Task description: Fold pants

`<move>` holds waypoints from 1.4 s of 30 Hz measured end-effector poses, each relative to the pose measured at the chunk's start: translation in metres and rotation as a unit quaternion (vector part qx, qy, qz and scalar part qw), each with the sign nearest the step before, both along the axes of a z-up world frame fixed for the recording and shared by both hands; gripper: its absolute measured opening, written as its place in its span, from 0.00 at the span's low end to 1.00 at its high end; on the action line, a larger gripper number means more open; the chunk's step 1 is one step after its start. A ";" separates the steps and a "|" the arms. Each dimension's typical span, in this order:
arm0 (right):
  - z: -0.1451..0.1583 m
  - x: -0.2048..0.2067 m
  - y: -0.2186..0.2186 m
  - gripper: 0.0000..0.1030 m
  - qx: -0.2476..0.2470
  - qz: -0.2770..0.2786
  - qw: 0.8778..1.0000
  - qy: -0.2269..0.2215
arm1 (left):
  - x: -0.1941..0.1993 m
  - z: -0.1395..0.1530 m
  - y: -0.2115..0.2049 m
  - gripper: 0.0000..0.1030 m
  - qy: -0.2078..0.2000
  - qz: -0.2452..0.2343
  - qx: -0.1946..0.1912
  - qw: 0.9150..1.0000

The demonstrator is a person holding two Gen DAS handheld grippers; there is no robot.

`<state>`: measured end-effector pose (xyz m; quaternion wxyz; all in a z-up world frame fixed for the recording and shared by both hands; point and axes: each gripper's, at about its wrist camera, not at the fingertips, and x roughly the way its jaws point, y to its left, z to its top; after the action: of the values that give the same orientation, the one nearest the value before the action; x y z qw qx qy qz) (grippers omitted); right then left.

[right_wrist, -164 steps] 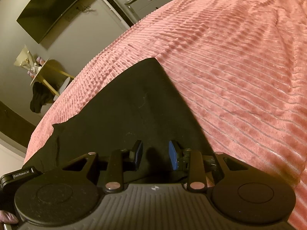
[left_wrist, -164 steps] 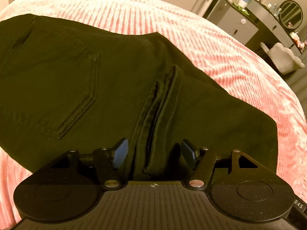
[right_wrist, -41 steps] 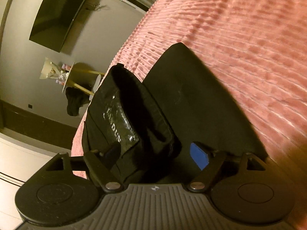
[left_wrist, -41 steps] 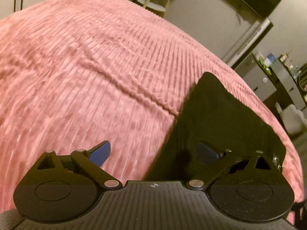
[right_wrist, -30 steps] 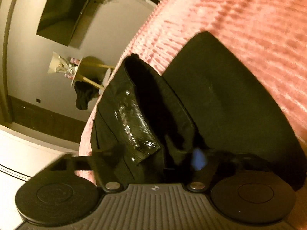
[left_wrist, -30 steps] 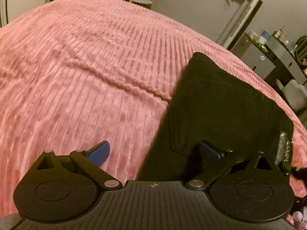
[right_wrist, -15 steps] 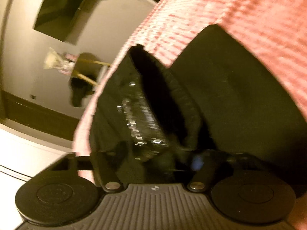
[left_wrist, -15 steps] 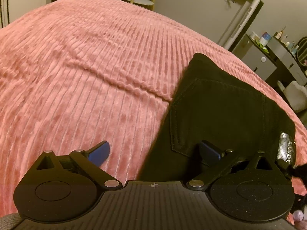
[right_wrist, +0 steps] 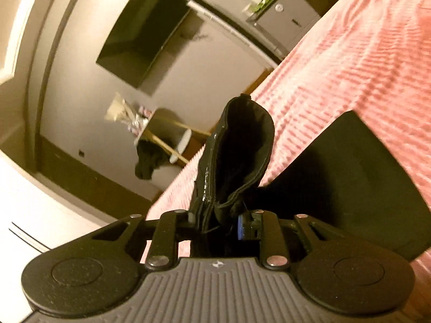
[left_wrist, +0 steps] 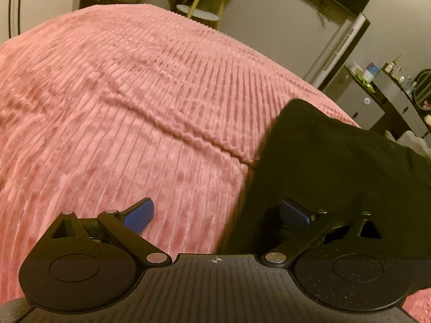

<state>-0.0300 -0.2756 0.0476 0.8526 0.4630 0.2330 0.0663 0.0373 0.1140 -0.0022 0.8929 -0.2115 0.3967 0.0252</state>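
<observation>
The black pants lie folded on the pink ribbed bedspread, at the right of the left wrist view. My left gripper is open and empty, its right finger over the pants' left edge, its left finger over the bedspread. In the right wrist view my right gripper is shut on the pants' waistband, which stands lifted above the bed. The rest of the pants lies flat to the right.
The bed's far edge runs close behind the pants. Beyond it are a wall TV, a small round table with gold legs, a grey cabinet and a dresser with bottles.
My right gripper has closed on the waistband and lifted it off the bed. The left gripper stayed open and shifted slightly along the pants' left edge.
</observation>
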 end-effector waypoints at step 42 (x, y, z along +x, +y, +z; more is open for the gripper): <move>-0.085 0.146 0.024 0.11 -0.443 -0.043 0.893 0.063 | 0.148 -0.046 -0.200 1.00 -0.147 -0.169 0.205 0.953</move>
<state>0.1164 -0.2520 -0.0376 0.9550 0.0496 0.2712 -0.1098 0.1848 -0.0857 -0.0479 0.9567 0.0451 0.2771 -0.0772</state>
